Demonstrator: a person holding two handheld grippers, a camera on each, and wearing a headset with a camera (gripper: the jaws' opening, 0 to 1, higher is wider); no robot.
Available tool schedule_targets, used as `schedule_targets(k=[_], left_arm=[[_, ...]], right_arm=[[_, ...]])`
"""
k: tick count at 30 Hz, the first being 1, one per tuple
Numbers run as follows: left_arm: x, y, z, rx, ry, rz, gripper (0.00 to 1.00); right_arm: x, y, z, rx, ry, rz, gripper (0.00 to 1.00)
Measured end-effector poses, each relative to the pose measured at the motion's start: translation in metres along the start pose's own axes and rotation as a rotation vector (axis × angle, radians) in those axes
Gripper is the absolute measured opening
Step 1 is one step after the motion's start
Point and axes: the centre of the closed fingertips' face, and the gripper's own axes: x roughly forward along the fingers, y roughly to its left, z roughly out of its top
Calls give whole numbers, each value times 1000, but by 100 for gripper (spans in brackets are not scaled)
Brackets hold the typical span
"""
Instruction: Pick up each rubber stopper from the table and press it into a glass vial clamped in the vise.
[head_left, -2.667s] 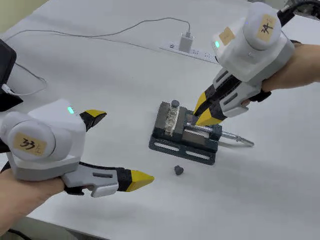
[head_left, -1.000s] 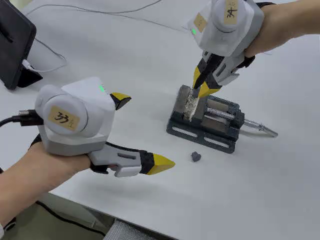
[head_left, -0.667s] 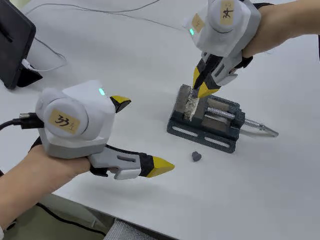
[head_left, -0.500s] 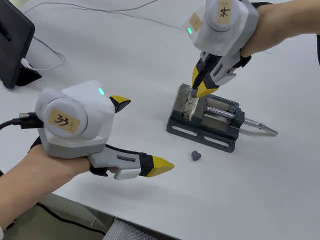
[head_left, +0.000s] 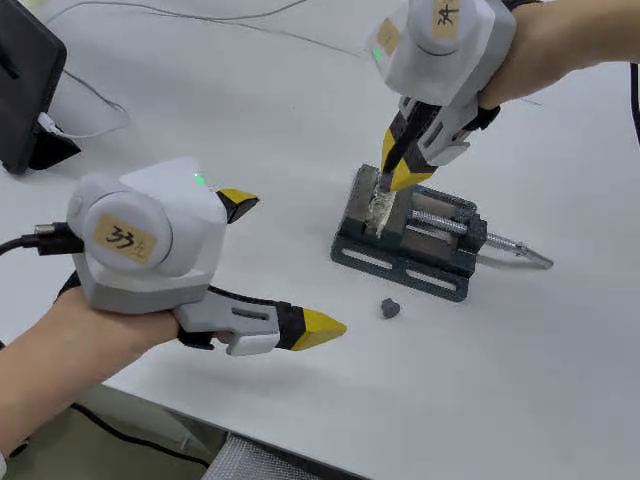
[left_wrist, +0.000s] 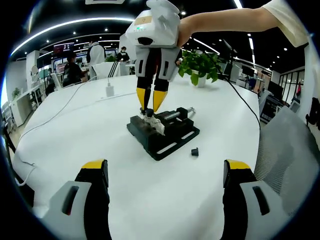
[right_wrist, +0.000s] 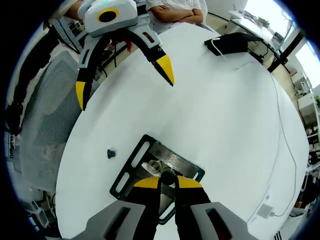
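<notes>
Nearest to the person is the left gripper (head_left: 285, 265), held low over the front edge of the white table (head_left: 250, 110). Its two yellow-tipped jaws stand wide apart and there is nothing between them; the left gripper view shows only bare table between the tips.

A little farther, a loose rubber stopper (head_left: 389, 308) lies on the table, small and dark. It is near the front side of the vise (head_left: 410, 262) but does not touch it.

The vise is a dark metal one with a slotted base, and its screw handle (head_left: 505, 247) points away to the right. A glass vial (head_left: 378, 212) stands upright, clamped between its jaws at the left end.

Above the vial comes the right gripper (head_left: 395, 175), pointing steeply down. In the right gripper view its jaws are almost closed, and a dark stopper (right_wrist: 167, 176) sits between the yellow tips, just at the vial's mouth. Whether this stopper is already inside the mouth, I cannot tell.

Farther away on the table are a black device (head_left: 25, 70) on a stand at the left and a thin cable (head_left: 200, 15).
</notes>
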Motion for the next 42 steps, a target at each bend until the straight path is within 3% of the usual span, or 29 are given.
schedule_targets(k=[18,26,32,39,42], left_arm=[[4,-1,-3,-8,5,-5,95],[5,-1,-1,-10,0,-7,95],[6,-3,0,-7,0,-11,94],[6,-4,0,-8,0,-12,94],[6,-5,-1,-7,1,-14,94]], right_arm=[[1,-2,-3,26,22,-15,5],[1,0,-3,153,9,-42,4],[2,0,-2,288,19,-27,4],[3,-3,-3,335,47,-30,4],[4,-4,-3,310,49,-32,5]])
